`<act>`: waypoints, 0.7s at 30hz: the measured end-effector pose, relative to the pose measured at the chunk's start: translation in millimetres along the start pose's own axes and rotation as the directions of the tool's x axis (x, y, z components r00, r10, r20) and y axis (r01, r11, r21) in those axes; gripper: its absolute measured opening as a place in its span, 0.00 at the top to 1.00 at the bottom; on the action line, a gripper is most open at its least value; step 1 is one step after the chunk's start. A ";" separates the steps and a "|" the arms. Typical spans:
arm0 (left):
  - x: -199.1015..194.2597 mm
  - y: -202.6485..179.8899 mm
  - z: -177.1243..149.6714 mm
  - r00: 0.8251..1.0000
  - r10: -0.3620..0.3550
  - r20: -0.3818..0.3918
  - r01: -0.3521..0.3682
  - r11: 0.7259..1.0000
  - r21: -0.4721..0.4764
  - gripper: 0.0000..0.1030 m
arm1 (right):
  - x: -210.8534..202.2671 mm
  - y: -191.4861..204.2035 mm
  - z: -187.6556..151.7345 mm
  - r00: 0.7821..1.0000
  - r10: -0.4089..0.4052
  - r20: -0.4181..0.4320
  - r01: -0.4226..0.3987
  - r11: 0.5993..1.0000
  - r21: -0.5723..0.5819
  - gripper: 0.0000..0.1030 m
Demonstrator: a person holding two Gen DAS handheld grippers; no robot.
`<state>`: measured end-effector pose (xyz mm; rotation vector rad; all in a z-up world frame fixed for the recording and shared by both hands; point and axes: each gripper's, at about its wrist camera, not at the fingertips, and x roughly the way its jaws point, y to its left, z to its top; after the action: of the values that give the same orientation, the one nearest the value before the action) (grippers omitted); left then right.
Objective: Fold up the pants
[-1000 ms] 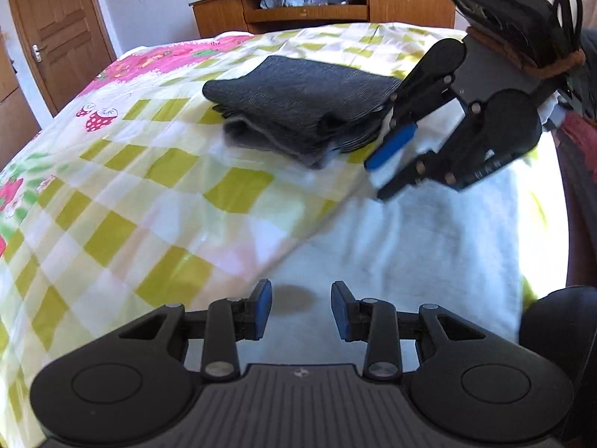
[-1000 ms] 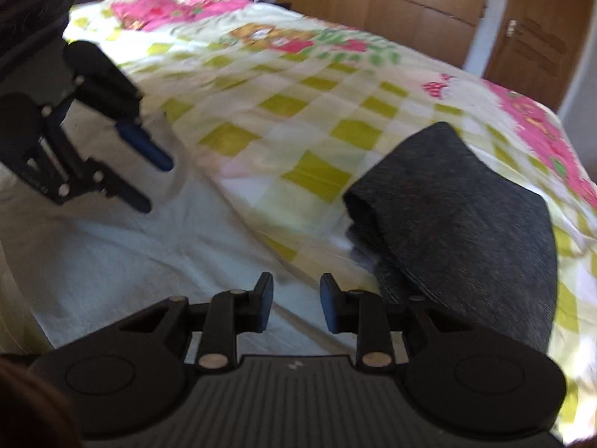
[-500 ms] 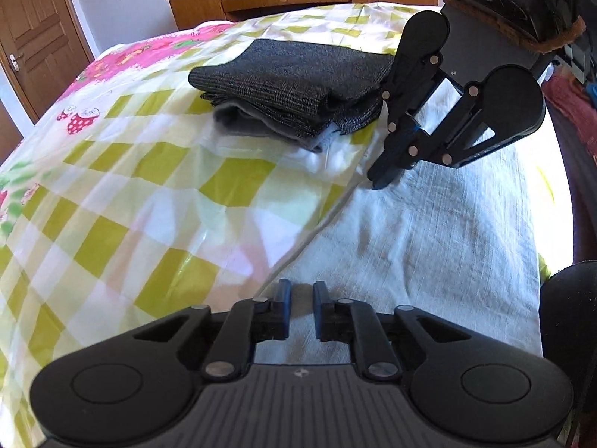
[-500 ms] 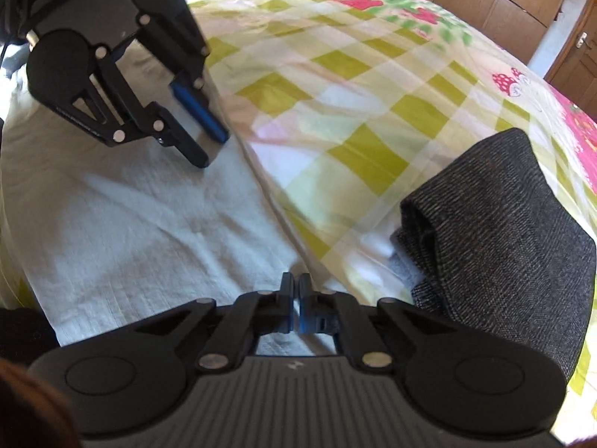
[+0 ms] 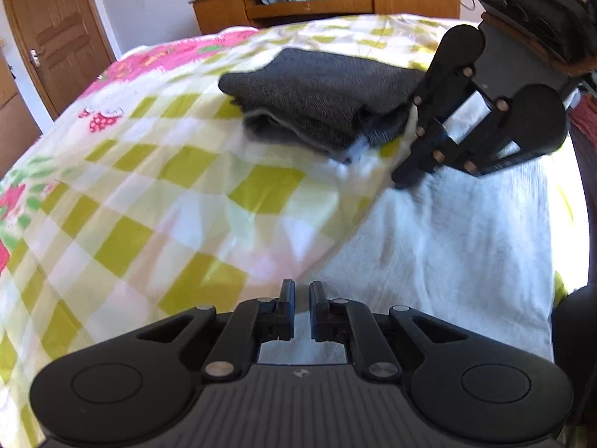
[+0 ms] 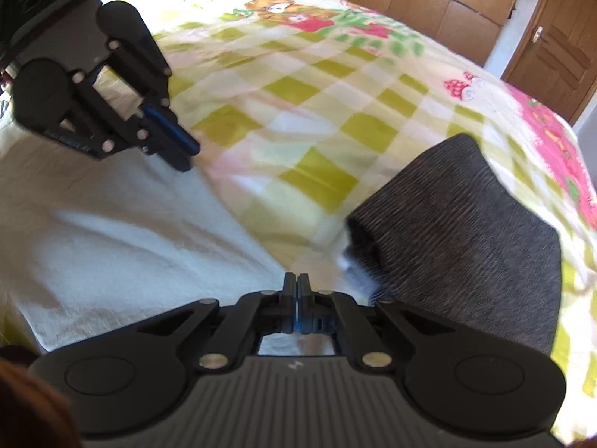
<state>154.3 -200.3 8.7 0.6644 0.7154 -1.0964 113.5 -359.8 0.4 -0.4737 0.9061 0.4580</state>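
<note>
The dark grey pants (image 5: pixel 321 97) lie folded in a thick bundle on the bed, with a pale edge at the near corner; they also show in the right wrist view (image 6: pixel 470 231). My left gripper (image 5: pixel 301 295) hovers over the bedding, its jaws almost together and empty. It shows in the right wrist view (image 6: pixel 183 153) at the left. My right gripper (image 6: pixel 296 283) is shut and empty, just left of the bundle. It shows in the left wrist view (image 5: pixel 403 179), right beside the bundle's near corner.
The bed has a yellow-green checked cover (image 5: pixel 156 194) with pink prints, and a white sheet (image 5: pixel 447 239) on the near side. A wooden shelf unit (image 5: pixel 321 3) stands behind the bed. Wooden doors (image 6: pixel 552 48) and wardrobe panels line the walls.
Both grippers closed from open, empty, a second ago. The left jaws have narrowed to a slit. Both have shifted slightly over the bed; the folded pants have not moved.
</note>
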 end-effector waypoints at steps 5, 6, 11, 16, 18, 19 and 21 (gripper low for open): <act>-5.4 0.5 -5.7 1.000 0.012 -0.011 -0.012 1.000 0.011 0.76 | -4.3 0.8 4.1 0.998 0.049 0.038 -0.049 0.999 0.001 0.75; -5.8 2.1 -5.5 1.000 0.013 -0.011 -0.013 1.000 0.004 0.76 | -3.0 -1.5 6.5 0.998 0.047 0.043 -0.047 0.999 0.008 0.74; 2.2 -1.2 -6.3 0.998 0.003 -0.063 0.002 0.997 0.071 0.71 | 15.5 -2.7 19.2 0.993 0.113 0.024 -0.113 0.994 0.013 0.74; 4.6 0.0 -9.4 0.997 0.002 -0.077 0.004 0.997 0.080 0.70 | 29.8 5.4 23.3 0.993 0.109 -0.045 -0.110 0.993 -0.032 0.95; 1.1 -0.1 -9.9 0.998 0.021 -0.063 -0.015 0.996 0.086 0.72 | 26.1 5.8 24.3 0.996 0.086 -0.036 -0.087 0.996 -0.022 0.99; -0.6 0.0 -9.9 0.998 0.039 -0.055 -0.033 0.995 0.093 0.74 | 23.5 5.1 25.1 0.997 0.073 -0.030 -0.074 0.997 -0.017 1.00; -4.2 2.3 -9.7 0.996 0.081 -0.029 -0.078 0.993 0.090 0.75 | 18.3 3.2 27.3 0.999 0.045 -0.001 -0.045 0.999 -0.004 1.00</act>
<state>153.5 -189.7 6.4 0.7821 0.6660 -1.0509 138.8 -338.6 -0.9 -0.4581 0.9182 0.5010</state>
